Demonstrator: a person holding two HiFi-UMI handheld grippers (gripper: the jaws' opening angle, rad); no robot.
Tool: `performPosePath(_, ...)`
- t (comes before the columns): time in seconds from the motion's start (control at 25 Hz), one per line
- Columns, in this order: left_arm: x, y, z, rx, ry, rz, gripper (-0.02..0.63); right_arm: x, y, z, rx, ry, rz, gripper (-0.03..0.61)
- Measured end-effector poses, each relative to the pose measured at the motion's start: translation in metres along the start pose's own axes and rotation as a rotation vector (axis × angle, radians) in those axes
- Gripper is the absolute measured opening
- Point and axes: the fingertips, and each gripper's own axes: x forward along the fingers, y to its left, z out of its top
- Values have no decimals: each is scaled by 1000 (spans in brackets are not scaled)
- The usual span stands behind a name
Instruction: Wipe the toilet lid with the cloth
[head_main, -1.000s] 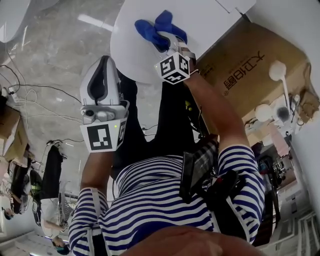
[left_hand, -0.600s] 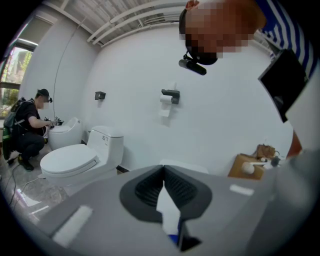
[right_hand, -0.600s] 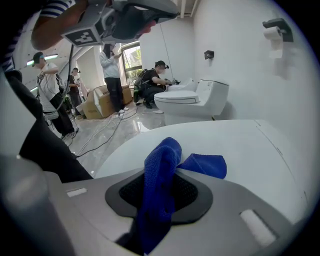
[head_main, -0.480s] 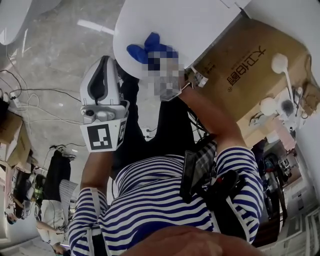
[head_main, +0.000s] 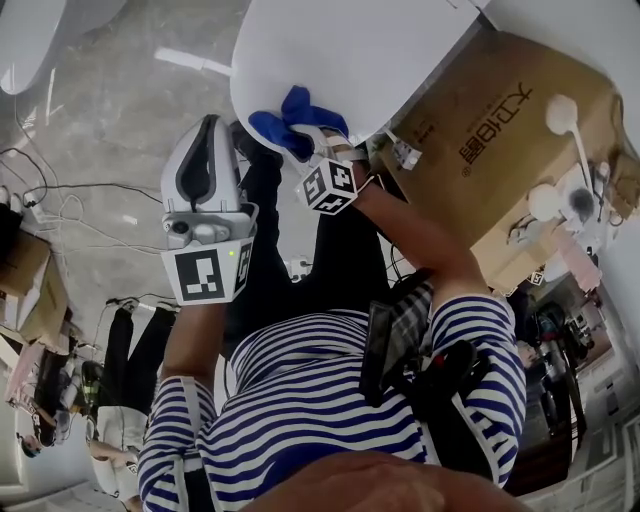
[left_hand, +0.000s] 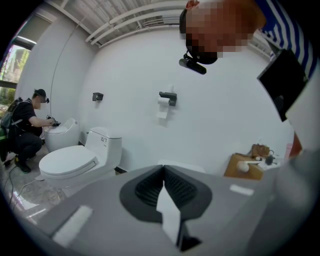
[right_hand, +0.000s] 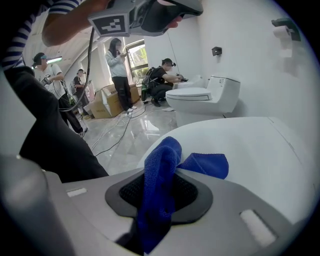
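The white toilet lid (head_main: 340, 50) fills the top of the head view and lies ahead in the right gripper view (right_hand: 250, 150). My right gripper (head_main: 305, 140) is shut on a blue cloth (right_hand: 162, 185), which lies on the lid's near left edge (head_main: 290, 125); one corner spreads flat on the lid. My left gripper (head_main: 205, 160) hangs in the air left of the lid, away from it, jaws together with nothing between them (left_hand: 162, 187).
A cardboard box (head_main: 495, 130) stands right of the toilet, with a white brush (head_main: 565, 120) on it. Cables (head_main: 60, 190) trail over the glossy floor at left. Another toilet (left_hand: 75, 160) and several people (right_hand: 117, 75) are farther off.
My right gripper has dragged the blue cloth from the middle of the lid toward its near left edge. The left gripper has held its place.
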Motion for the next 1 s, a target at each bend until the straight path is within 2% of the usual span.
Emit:
performPosePath(0.24,-1,4,0,3,-2,-2,2,3,24,0,-10,-1,37,117)
performPosePath(0.48,10,-4,1,1,0,-11,2,-3,18,4,-26,-8,48,117)
performPosePath(0.76,36,-32,26,-3,-14,-31,2,-60,-45,24,-17,-62,-25,117)
performPosePath(1.0,69,-69,52,11,-25,-50,2,-115,-130,18,-36,-91,-133,117)
